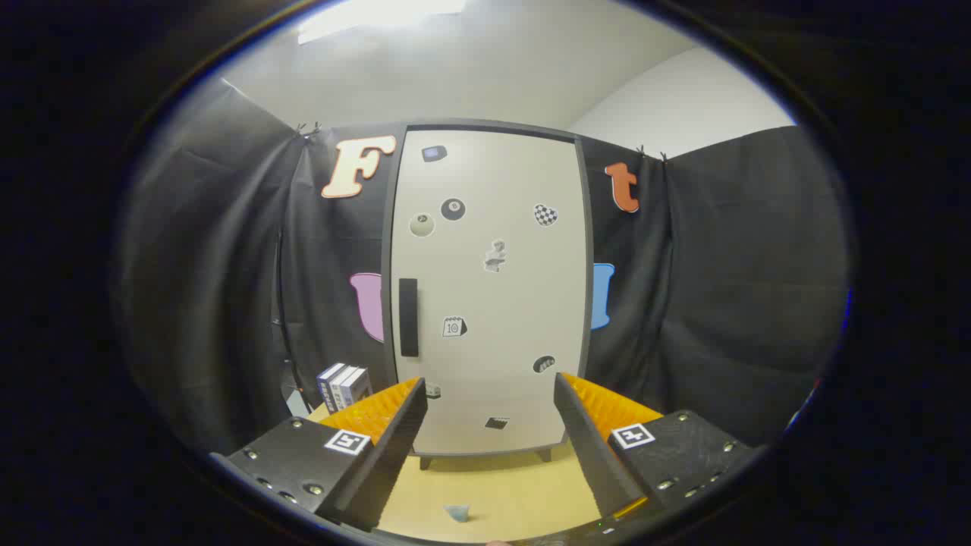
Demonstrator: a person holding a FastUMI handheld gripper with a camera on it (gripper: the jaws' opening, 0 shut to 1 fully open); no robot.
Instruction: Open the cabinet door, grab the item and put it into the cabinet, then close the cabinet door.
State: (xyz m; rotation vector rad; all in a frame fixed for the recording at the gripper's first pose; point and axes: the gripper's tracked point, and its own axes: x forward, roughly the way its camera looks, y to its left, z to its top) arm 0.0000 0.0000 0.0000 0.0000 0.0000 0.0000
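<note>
Two fingers of the gripper stick out in front, and they are spread wide apart with nothing between them. Just beyond them stands a tall cabinet with a pale door inside a dark grey frame. The door is shut. A black handle runs up and down near the left side of the door, about halfway up. Many little stickers dot the door, like a black ball, a pale ball, a checkered heart and a tiny calendar. The cabinet rests on short legs on a light wooden table. A small pale blue item lies on the table close to the gripper, between the fingers and nearer the left one. It is too small to tell what it is. Some small boxes stand in a row on the table to the left of the cabinet, just past the left finger. Black cloth hangs behind and on both sides of the cabinet.
</note>
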